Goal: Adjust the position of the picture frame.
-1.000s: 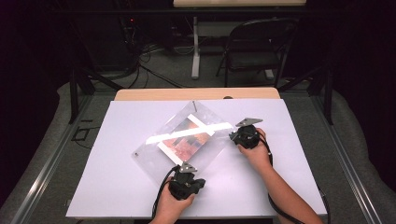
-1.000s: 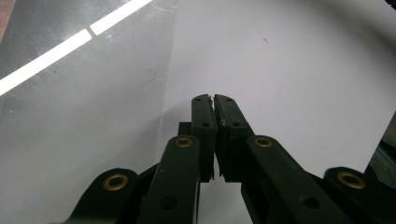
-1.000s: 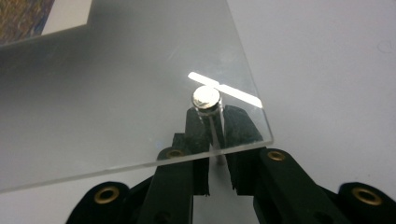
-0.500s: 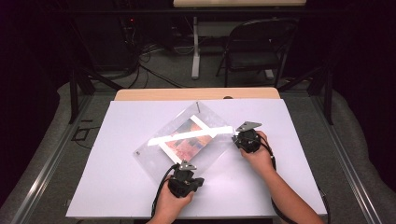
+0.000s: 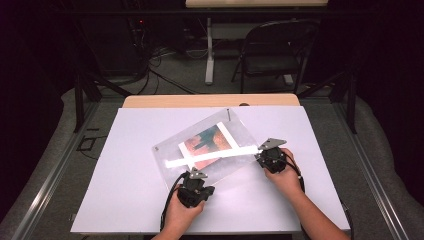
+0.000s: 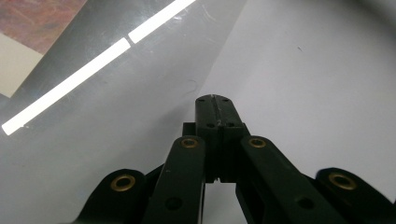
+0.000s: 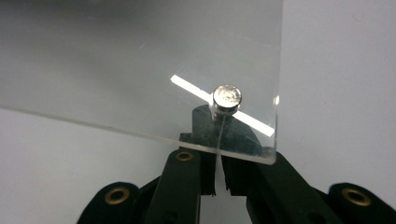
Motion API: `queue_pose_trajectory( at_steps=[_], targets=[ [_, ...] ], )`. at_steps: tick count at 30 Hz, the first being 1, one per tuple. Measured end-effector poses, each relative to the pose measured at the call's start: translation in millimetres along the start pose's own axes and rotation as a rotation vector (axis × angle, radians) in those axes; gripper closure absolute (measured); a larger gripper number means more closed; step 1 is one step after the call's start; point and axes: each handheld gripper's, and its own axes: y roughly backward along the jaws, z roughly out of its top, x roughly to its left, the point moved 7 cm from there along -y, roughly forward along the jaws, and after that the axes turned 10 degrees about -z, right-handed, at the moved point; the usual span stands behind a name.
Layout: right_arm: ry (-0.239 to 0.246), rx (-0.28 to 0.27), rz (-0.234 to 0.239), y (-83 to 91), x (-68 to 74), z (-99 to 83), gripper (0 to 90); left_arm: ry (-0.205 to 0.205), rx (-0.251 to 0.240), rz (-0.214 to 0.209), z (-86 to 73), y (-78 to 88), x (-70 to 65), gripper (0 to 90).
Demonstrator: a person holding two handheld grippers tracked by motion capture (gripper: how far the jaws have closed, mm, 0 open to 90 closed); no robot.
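- Dark room all round, with a folding chair [image 5: 277, 47] and loose cables on the floor beyond the far edge of your white tabletop [image 5: 125, 200]; the clear acrylic frame [image 5: 235, 132], a picture [image 5: 207, 142] sandwiched inside it, sits skewed across the middle, one corner aimed at the far edge.
- Your left gripper [image 5: 192, 180] meets the frame's near corner. In the left gripper view its jaws are pressed fully together, pads touching, right at the frame's edge; whether they pinch that edge or merely rest against it, I cannot tell. Judging by the pose, you use it as an anchor so the sheet doesn't slide.
- Your right gripper [image 5: 264, 156] takes the corner pointing toward the right edge. Its jaws have just been closing and now stand narrow, clamped on the thin edge of the frame directly under a metal standoff screw [image 7: 227, 97], probably to steady or lift that corner.
- From above you get the whole layout: frame angle, picture, a bright strip of glare. The screw head and the sheet's thickness appear in the right gripper view [image 7: 212, 126]; the shut pads [image 6: 205, 114] are clear in the left gripper view.
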Motion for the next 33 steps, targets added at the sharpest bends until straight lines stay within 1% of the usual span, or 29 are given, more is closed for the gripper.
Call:
queue_pose_trajectory(
  at_steps=[2, 3, 5, 6, 8, 11, 12, 13, 17, 23, 25, 27, 29, 33],
  targets=[
    [0.005, 0.000, 0.013, 3.3, 4.1, -1.4, 85.5, 0.009, 0.003, 0.011, 0.6, -0.7, 5.9, 90.0],
    [0.014, 0.001, 0.016, 4.5, 6.2, -1.7, 85.5, 0.024, 0.007, 0.021, 0.9, -1.0, 11.1, 90.0],
    [0.030, 0.000, 0.031, 8.5, 14.4, -1.7, 85.6, 0.053, -0.005, 0.022, 2.7, 0.1, 19.7, 90.0],
    [0.039, 0.001, 0.038, 9.9, 18.4, -1.8, 85.6, 0.061, -0.003, 0.018, 3.6, 1.7, 22.5, 90.0],
    [0.046, -0.002, 0.052, 12.4, 25.4, -1.5, 85.7, 0.072, -0.011, 0.035, 6.3, 5.3, 30.6, 90.0],
    [0.069, -0.002, 0.072, 15.9, 35.0, -0.7, 85.8, 0.115, -0.030, 0.029, 10.1, 8.9, 41.6, 90.0],
    [0.079, -0.002, 0.081, 17.4, 39.3, -0.5, 85.8, 0.123, -0.029, 0.026, 11.1, 9.7, 43.8, 90.0],
    [0.083, -0.004, 0.083, 18.3, 41.9, -0.3, 85.8, 0.128, -0.028, 0.032, 13.1, 10.7, 47.7, 90.0],
    [0.099, -0.009, 0.115, 24.5, 56.0, 0.7, 85.8, 0.135, -0.021, 0.046, 20.2, 12.8, 57.8, 90.0],
    [0.104, -0.010, 0.160, 33.3, 80.6, 1.1, 85.9, 0.159, -0.022, 0.067, 28.1, 15.9, 73.0, 90.0],
    [0.111, -0.012, 0.182, 36.4, 89.0, 1.7, 85.9, 0.168, -0.019, 0.064, 29.7, 17.0, 77.1, 90.0],
    [0.118, -0.013, 0.205, 39.3, 99.4, 2.5, 85.8, 0.150, -0.005, 0.083, 31.2, 16.5, 79.8, 90.0],
    [0.114, -0.013, 0.224, 41.6, 108.2, 4.0, 85.8, 0.142, 0.003, 0.097, 32.7, 16.2, 81.8, 90.0],
    [0.095, -0.015, 0.247, 43.4, 121.0, 9.2, 85.8, 0.150, -0.011, 0.109, 36.3, 18.3, 88.6, 90.0]
  ],
)
